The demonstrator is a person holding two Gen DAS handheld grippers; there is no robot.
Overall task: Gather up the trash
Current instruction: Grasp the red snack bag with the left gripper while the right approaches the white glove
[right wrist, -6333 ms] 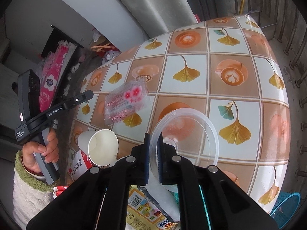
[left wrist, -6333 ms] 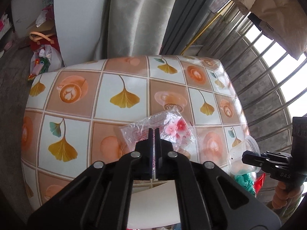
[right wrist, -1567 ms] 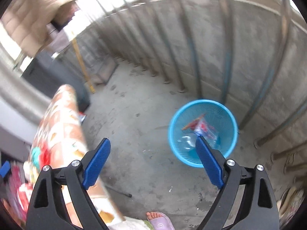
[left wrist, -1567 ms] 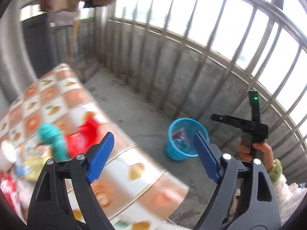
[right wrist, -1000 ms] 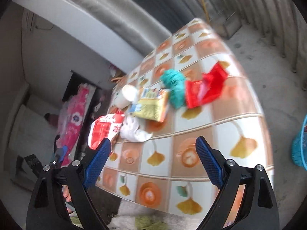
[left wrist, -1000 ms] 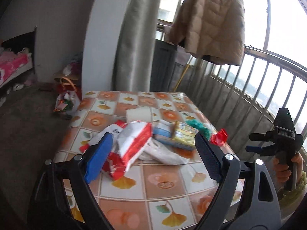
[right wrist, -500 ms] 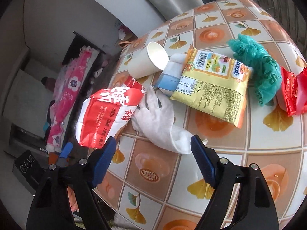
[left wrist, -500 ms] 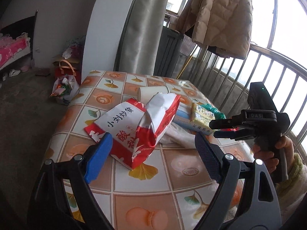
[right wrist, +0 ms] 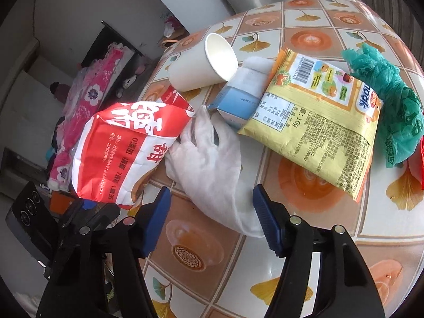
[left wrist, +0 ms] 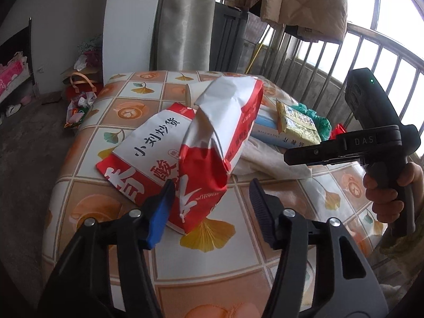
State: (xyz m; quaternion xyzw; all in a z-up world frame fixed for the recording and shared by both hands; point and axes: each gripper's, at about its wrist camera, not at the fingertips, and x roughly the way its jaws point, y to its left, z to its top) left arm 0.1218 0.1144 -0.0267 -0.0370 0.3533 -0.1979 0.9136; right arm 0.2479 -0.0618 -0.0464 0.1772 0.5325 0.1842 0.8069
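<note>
**Both grippers spread over a table of trash**

The trash lies in one loose cluster on the table (right wrist: pixel 312 8), which has a tablecloth of orange squares and ginkgo leaves. From the right wrist view, left to right: one red-and-white bag (right wrist: pixel 127 151), crumpled and puffed, printed with large Chinese characters; one white paper cup (right wrist: pixel 204 63) on its side, mouth toward the camera; one thin white glove (right wrist: pixel 212 164), limp and flat, touching the bag; one blue-and-white carton (right wrist: pixel 241 98), partly under the cup's rim and partly under the next item; one yellow snack packet (right wrist: pixel 323 124), back side up with barcode and print showing; one bunched green plastic bag (right wrist: pixel 392 100); and a red wrapper (right wrist: pixel 418 164) cut off at the frame edge.

The left gripper (left wrist: pixel 212 206) is released, its jaws wide apart on either side of the red-and-white bag's (left wrist: pixel 190 153) near corner, the left pad just beside it. The right gripper (right wrist: pixel 210 212) is also released, jaws spread above the glove's cuff end; the glove lies between them.
</note>
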